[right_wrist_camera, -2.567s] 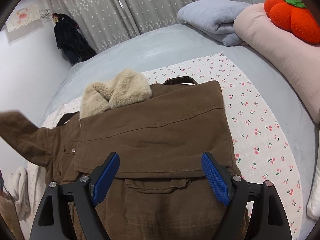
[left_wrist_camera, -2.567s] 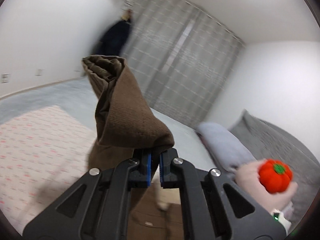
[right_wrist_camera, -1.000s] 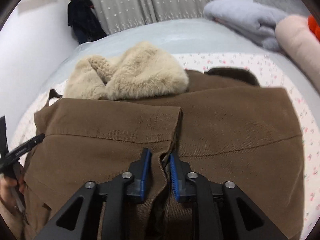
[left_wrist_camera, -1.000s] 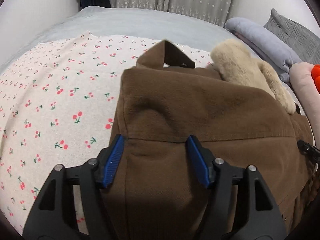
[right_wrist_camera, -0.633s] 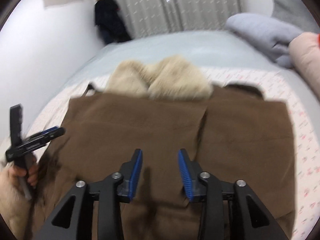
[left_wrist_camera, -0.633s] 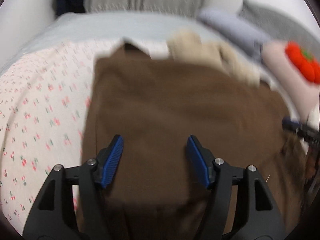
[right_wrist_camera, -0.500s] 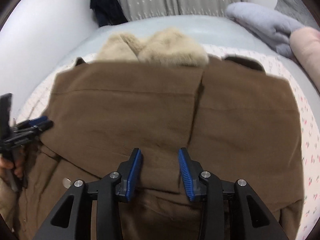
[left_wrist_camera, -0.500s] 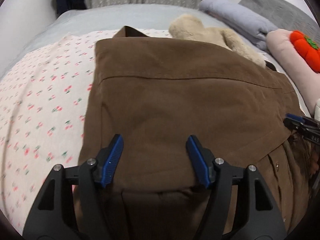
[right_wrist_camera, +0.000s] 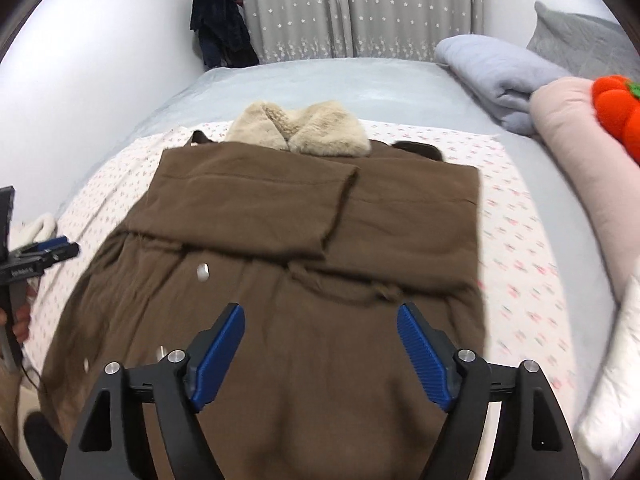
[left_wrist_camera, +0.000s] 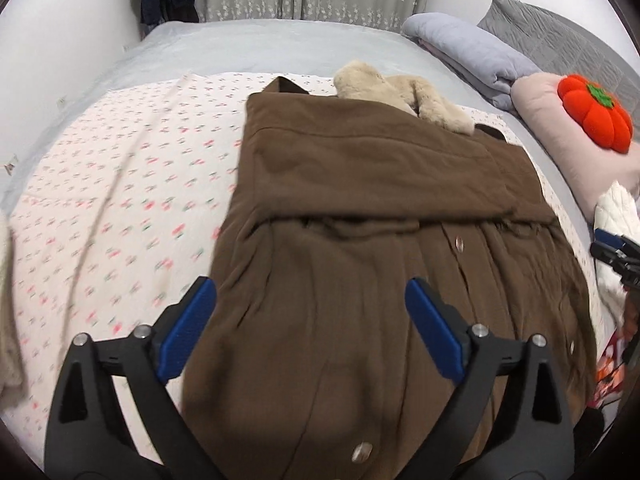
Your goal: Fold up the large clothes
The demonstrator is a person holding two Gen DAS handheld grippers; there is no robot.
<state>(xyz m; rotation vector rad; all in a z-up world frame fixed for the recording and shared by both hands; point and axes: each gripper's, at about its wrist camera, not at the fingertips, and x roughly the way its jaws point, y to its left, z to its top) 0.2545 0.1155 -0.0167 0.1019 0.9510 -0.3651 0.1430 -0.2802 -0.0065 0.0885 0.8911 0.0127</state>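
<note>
A long brown coat point(left_wrist_camera: 380, 208) point(right_wrist_camera: 304, 232) lies flat on a cherry-print sheet point(left_wrist_camera: 120, 184) point(right_wrist_camera: 516, 220), both sleeves folded across its chest. Its cream fur collar point(left_wrist_camera: 400, 92) point(right_wrist_camera: 304, 128) sits at the far end. My left gripper point(left_wrist_camera: 312, 324) hangs above the coat's lower part, jaws opening wide, nothing between the blue pads. My right gripper point(right_wrist_camera: 320, 344) hovers above the skirt of the coat, jaws also opening, nothing held. Each gripper shows at the edge of the other's view: the right gripper point(left_wrist_camera: 616, 252) and the left gripper point(right_wrist_camera: 40, 260).
The sheet covers a grey bed point(left_wrist_camera: 260, 44). A folded grey blanket point(left_wrist_camera: 472, 56) point(right_wrist_camera: 492, 76), a pink pillow point(left_wrist_camera: 560, 120) with an orange pumpkin cushion point(left_wrist_camera: 596, 116) point(right_wrist_camera: 620, 112) lie at the right. White knitwear point(left_wrist_camera: 616, 216) is beside the coat. Dark clothes point(right_wrist_camera: 220, 24) hang by the curtain.
The right gripper let go of the folded sleeve. Both grippers pulled back and up from the coat's chest toward its hem, and both sets of jaws spread wider.
</note>
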